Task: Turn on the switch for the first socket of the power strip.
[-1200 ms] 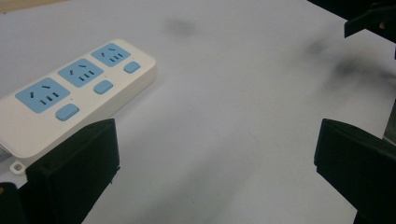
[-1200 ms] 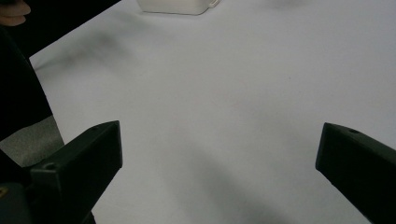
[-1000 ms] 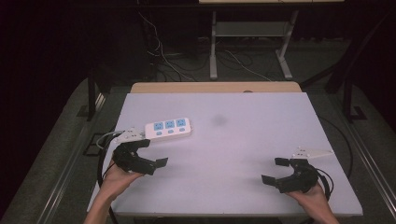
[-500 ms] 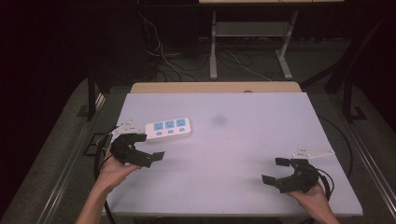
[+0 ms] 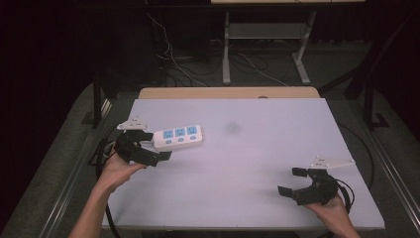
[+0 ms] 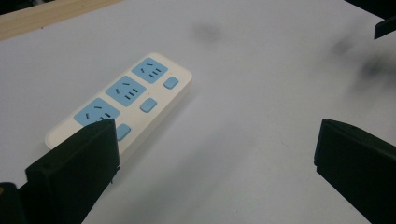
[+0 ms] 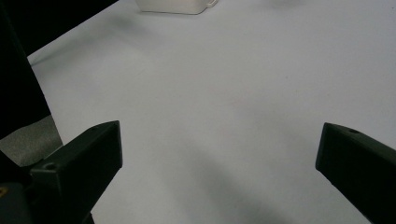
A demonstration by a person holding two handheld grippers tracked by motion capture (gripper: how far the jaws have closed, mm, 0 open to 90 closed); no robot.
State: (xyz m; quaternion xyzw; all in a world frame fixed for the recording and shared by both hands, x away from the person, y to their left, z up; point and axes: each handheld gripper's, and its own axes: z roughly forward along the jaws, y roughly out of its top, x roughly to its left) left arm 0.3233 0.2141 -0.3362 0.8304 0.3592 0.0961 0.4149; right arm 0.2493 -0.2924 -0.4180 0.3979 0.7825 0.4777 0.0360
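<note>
Two grippers in view, both with jaws spread wide and empty; left gripper (image 5: 148, 148) poised at the near end of the white power strip (image 5: 178, 137) lying at the table's (image 5: 257, 163) left, ungrasped; right gripper (image 5: 297, 182) idle, well apart; handling judged not begun.

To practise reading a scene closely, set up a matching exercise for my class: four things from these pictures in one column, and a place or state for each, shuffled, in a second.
Things
1. power strip
2. left gripper
3. right gripper
4. dark smudge

Places or states
A. open, over bare table near the front right corner
B. white with three blue sockets, lying flat
C. on the table surface, right of the strip
D. open, at the strip's near end

Pairs: 1-B, 2-D, 3-A, 4-C
</note>
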